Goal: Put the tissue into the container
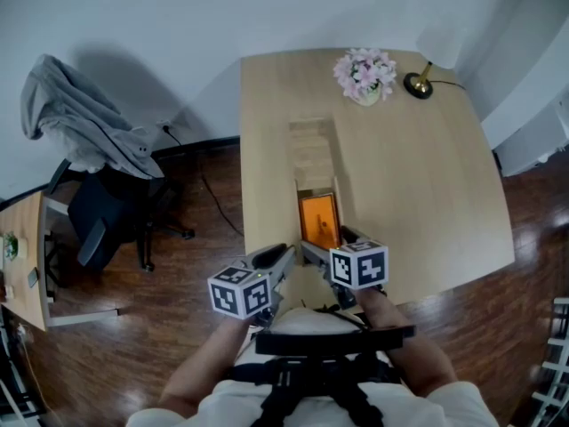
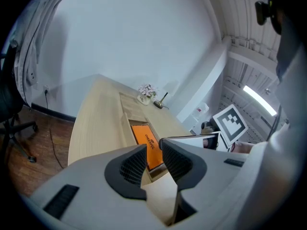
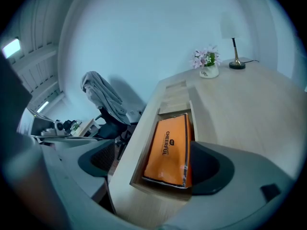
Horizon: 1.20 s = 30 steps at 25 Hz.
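An orange tissue pack [image 1: 320, 221] lies in the near end of a long recessed container [image 1: 313, 140] sunk into the wooden table. In the right gripper view the pack [image 3: 168, 150] rests flat in the recess [image 3: 175, 97]. My right gripper [image 3: 152, 162] is open wide just in front of it, and its pads do not touch the pack. It hovers at the container's near end [image 1: 327, 241]. My left gripper [image 1: 274, 258] is beside it at the table's front edge. Its jaws [image 2: 153, 152] are nearly together with nothing between them, and the pack [image 2: 146, 140] shows beyond.
A pot of pink flowers [image 1: 364, 76] and a brass lamp [image 1: 420, 83] stand at the table's far end. An office chair draped with a grey garment [image 1: 84, 127] stands left of the table. A small side table [image 1: 22, 256] is at the far left.
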Available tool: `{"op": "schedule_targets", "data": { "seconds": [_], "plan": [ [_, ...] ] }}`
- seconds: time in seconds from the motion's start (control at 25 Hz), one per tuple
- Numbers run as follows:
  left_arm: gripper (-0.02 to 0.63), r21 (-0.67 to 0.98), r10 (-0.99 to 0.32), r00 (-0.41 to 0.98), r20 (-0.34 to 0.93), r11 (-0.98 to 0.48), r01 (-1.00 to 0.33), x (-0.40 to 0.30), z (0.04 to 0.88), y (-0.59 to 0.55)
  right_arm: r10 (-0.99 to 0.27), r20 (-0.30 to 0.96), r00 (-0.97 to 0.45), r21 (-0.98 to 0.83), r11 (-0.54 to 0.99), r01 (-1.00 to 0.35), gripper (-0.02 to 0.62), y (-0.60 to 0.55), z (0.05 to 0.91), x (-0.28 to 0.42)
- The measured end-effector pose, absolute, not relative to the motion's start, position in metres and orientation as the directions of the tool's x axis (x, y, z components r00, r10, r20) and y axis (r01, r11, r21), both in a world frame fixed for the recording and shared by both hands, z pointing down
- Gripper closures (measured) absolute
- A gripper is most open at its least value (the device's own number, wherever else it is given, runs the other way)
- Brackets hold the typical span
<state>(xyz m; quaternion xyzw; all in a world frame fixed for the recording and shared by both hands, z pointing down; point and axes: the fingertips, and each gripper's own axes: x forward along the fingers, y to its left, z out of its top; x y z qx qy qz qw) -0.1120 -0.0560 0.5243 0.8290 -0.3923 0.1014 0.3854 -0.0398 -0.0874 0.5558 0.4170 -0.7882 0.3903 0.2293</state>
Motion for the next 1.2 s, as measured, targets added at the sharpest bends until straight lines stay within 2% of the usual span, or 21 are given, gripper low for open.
{"op": "schedule_targets", "data": {
  "seconds": [0.24,0.36,0.4,0.44,0.6,0.76,1.2],
  "plan": [
    [0.514,0.555,-0.604,0.652,0.458,-0.378,-0.74,-0.108,0.516,-0.051,-0.493,0.643,-0.586,-0.442,0.386,-0.81,0.116,-0.074,0.538,-0.012],
    [0.514,0.558,-0.614,0.648,0.452,-0.372,-0.742,-0.103,0.51,-0.05,-0.497,0.636,-0.591,-0.45,0.383,-0.807,0.272,-0.072,0.533,0.008],
    [0.513,0.558,-0.614,0.648,0.451,-0.373,-0.742,-0.101,0.509,-0.049,-0.495,0.628,-0.6,-0.461,0.384,-0.8,0.356,-0.071,0.53,0.013],
    [0.514,0.558,-0.613,0.649,0.451,-0.374,-0.741,-0.098,0.508,-0.048,-0.494,0.618,-0.612,-0.475,0.386,-0.791,0.386,-0.07,0.528,0.018],
    [0.514,0.539,-0.605,0.656,0.451,-0.401,-0.741,-0.084,0.501,-0.045,-0.501,0.588,-0.635,-0.503,0.389,-0.772,0.414,-0.068,0.521,0.034],
    [0.514,0.43,-0.584,0.662,0.47,-0.504,-0.749,-0.062,0.489,-0.036,-0.512,0.578,-0.636,-0.512,0.38,-0.77,0.421,-0.067,0.517,0.05],
    [0.523,0.442,-0.538,0.696,0.476,-0.538,-0.718,-0.021,0.493,-0.02,-0.544,0.561,-0.624,-0.509,0.368,-0.778,0.548,-0.061,0.506,0.094]
  ]
}}
